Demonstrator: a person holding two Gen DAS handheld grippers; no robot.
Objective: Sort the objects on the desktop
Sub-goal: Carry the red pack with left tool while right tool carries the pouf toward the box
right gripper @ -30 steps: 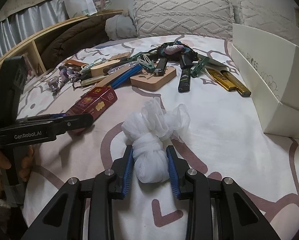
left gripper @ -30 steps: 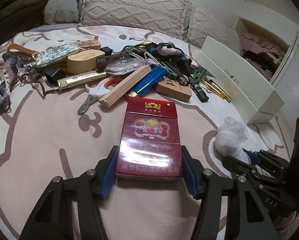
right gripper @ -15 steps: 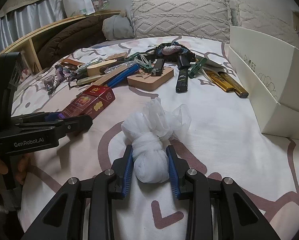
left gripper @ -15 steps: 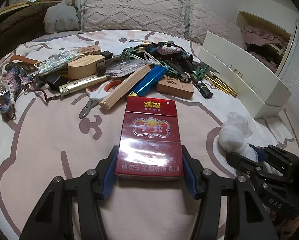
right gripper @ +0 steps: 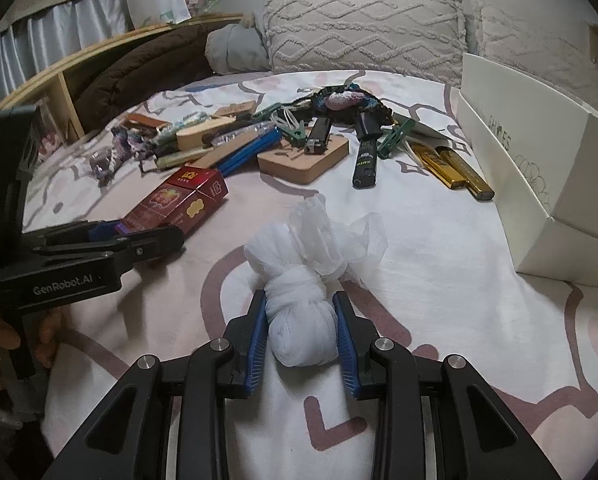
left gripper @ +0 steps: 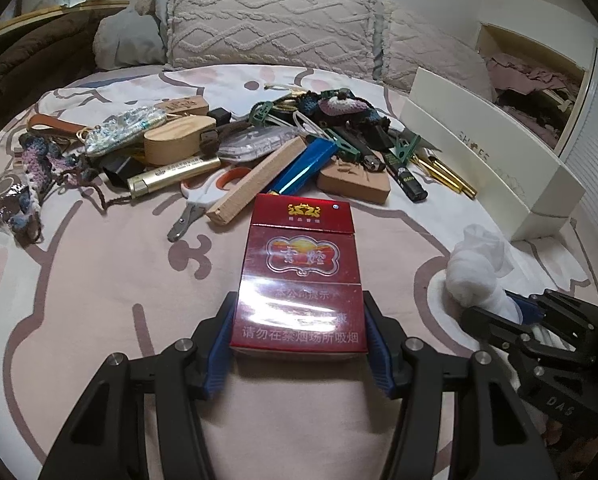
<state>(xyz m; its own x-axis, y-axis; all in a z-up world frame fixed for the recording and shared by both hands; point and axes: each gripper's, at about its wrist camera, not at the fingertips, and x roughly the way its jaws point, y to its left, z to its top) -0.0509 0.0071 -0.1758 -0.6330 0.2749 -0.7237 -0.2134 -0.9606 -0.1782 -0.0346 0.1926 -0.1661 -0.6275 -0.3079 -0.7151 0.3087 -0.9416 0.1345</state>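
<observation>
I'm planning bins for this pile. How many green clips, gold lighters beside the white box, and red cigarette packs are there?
Green clips: 3
Gold lighters beside the white box: 2
Red cigarette packs: 1
Total: 6

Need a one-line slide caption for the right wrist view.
Right tool clamped on a white mesh bundle on the bedsheet, beside the open white shoebox.
</observation>
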